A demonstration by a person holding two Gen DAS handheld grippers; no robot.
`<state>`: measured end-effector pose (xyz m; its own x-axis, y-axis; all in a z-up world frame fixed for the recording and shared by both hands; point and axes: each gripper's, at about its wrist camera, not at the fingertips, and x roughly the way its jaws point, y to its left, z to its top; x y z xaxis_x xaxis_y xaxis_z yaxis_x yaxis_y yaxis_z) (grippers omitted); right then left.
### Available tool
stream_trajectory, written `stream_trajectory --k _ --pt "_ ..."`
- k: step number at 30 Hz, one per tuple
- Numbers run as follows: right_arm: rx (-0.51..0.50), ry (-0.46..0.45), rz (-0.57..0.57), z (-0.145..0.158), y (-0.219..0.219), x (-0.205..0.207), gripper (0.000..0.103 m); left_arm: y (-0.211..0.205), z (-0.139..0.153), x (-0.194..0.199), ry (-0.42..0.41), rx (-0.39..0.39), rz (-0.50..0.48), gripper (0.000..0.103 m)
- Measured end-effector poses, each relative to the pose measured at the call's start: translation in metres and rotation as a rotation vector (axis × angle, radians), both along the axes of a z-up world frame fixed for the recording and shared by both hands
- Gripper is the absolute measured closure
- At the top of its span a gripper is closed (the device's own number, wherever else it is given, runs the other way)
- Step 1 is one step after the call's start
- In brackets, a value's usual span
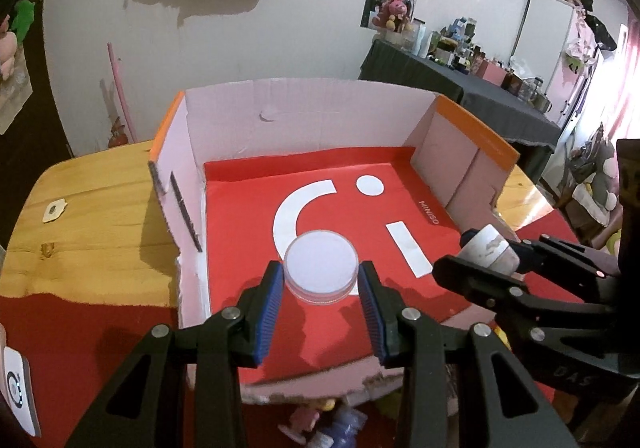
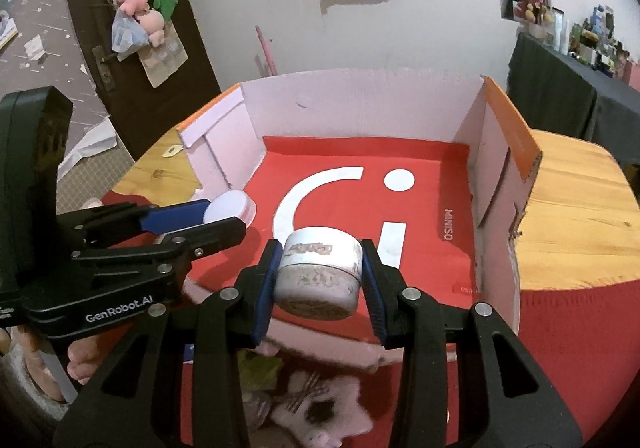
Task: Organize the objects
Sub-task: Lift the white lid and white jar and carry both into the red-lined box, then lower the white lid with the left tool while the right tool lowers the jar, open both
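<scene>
My left gripper (image 1: 321, 280) is shut on a round white-lidded clear container (image 1: 321, 267) and holds it above the red floor of the open cardboard box (image 1: 304, 116). That container also shows in the right wrist view (image 2: 229, 208), between the left gripper's blue pads (image 2: 176, 217). My right gripper (image 2: 320, 275) is shut on a worn white jar (image 2: 320, 272) with a scuffed label, held over the box's front edge. In the left wrist view the jar (image 1: 490, 250) sits at the right, in the right gripper (image 1: 480, 260).
The box stands on a wooden table (image 1: 92, 208) partly covered by red cloth (image 1: 80, 328). Its floor shows a red bag with a white logo (image 2: 360, 200). Soft toys (image 2: 304, 400) lie below the front edge. A cluttered dark side table (image 1: 460, 68) stands at the far right.
</scene>
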<state>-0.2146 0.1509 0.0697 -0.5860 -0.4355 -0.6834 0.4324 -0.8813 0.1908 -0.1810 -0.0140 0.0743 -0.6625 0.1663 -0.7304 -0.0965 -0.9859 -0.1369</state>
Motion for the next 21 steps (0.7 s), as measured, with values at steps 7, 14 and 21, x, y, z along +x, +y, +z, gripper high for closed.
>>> stream_trajectory --k 7,14,21 --pt "0.013 -0.040 -0.009 -0.012 0.001 -0.025 0.066 -0.004 -0.014 -0.022 -0.050 0.003 0.006 0.063" --pt "0.037 -0.057 -0.011 -0.022 -0.002 -0.049 0.066 -0.008 -0.024 -0.039 -0.079 -0.013 0.013 0.063" --pt "0.064 -0.083 -0.018 -0.033 -0.005 -0.063 0.066 -0.014 -0.034 -0.053 -0.124 -0.004 0.007 0.063"
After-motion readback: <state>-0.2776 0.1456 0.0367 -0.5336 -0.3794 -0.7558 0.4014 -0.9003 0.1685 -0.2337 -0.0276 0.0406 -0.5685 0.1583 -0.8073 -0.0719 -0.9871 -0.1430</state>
